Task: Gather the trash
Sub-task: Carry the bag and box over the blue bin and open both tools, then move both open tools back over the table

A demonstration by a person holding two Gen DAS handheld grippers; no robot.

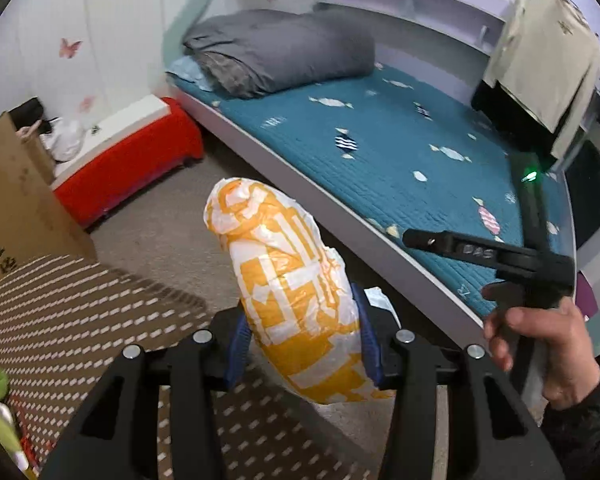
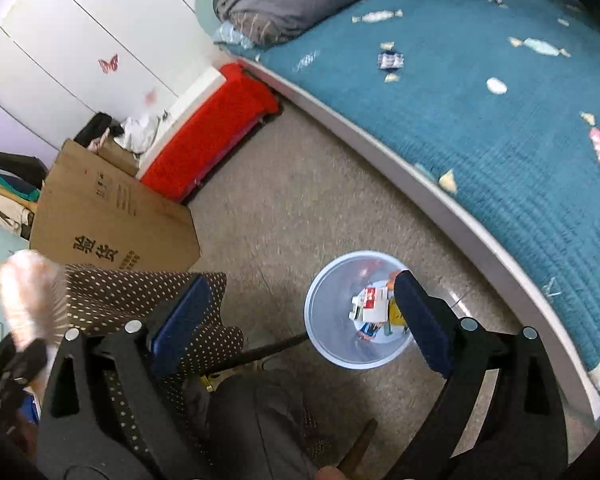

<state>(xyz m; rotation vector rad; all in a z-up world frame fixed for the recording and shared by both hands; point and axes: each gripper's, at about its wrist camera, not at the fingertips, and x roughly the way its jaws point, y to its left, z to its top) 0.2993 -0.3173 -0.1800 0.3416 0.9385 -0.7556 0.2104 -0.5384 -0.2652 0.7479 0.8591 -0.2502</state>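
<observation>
Bedroom floor between a bed and a row of boxes, seen from both wrists.

The bed (image 2: pixel 480 92) runs along the right, its frame edging the carpet (image 2: pixel 292 200); a folded duvet (image 1: pixel 284 48) lies on its far end. At the bed's head end a storage bench (image 2: pixel 208 140) stands against the wardrobe (image 2: pixel 72 40), and a cardboard box (image 2: pixel 108 220) sits nearer, left of the bench. A patterned seat (image 1: pixel 80 312) lies in front of the box. The bin (image 2: pixel 340 344) stands on the carpet between seat and bed, with packets inside. The bag (image 1: pixel 292 292) sits between the left gripper (image 1: pixel 302 350) fingers, above seat and carpet. The right gripper (image 2: pixel 300 316) hangs over the bin.
</observation>
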